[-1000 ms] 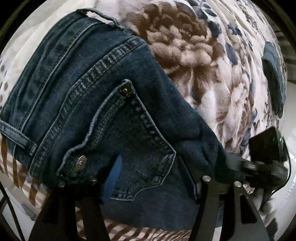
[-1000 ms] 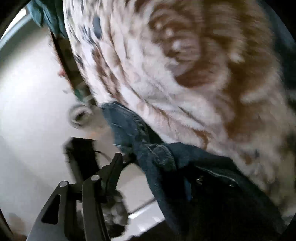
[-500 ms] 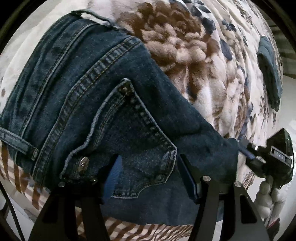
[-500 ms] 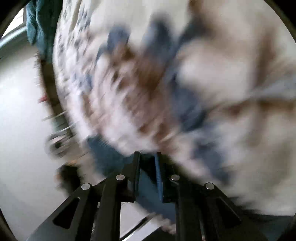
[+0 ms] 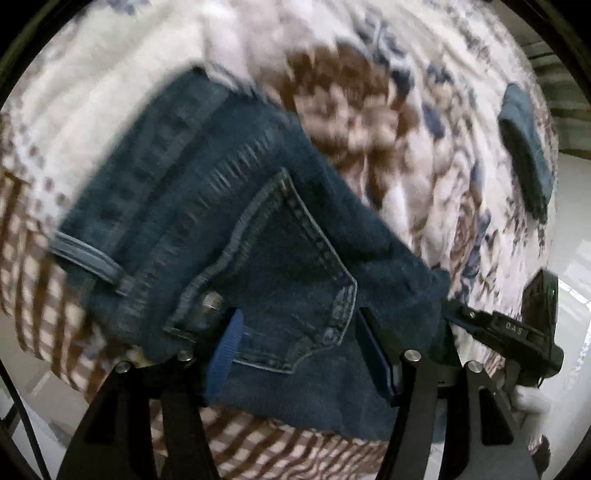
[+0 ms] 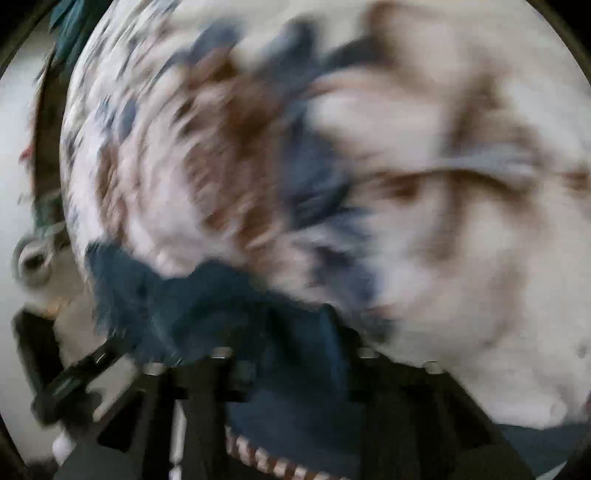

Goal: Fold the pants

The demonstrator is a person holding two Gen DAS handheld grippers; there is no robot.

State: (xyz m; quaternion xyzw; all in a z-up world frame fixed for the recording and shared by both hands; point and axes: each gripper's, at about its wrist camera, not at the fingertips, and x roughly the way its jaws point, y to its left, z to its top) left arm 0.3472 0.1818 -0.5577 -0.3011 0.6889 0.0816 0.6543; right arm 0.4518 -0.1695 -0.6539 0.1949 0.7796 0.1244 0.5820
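Dark blue jeans [image 5: 258,240] lie folded on a floral blanket [image 5: 369,110], back pocket up. My left gripper [image 5: 299,347] hovers over the pocket. Its jaws are opening, and the blue pads [image 5: 225,343] stand wide apart without pressing the denim. At the jeans' right corner the left wrist view shows the right gripper's black body [image 5: 517,328]. The right wrist view is blurred. There my right gripper [image 6: 291,354] has its jaws opening, with the denim corner [image 6: 184,302] between the fingers.
A second dark blue garment [image 5: 524,155] lies near the blanket's far right edge. The blanket drops off to pale floor [image 5: 572,229] on the right. A teal cloth [image 6: 70,26] shows at the top left of the right wrist view.
The left gripper has lifted off the jeans, which now look smaller and blurred. The right gripper swung from the floor side onto the blanket, and its fingers have spread wider around the denim corner.
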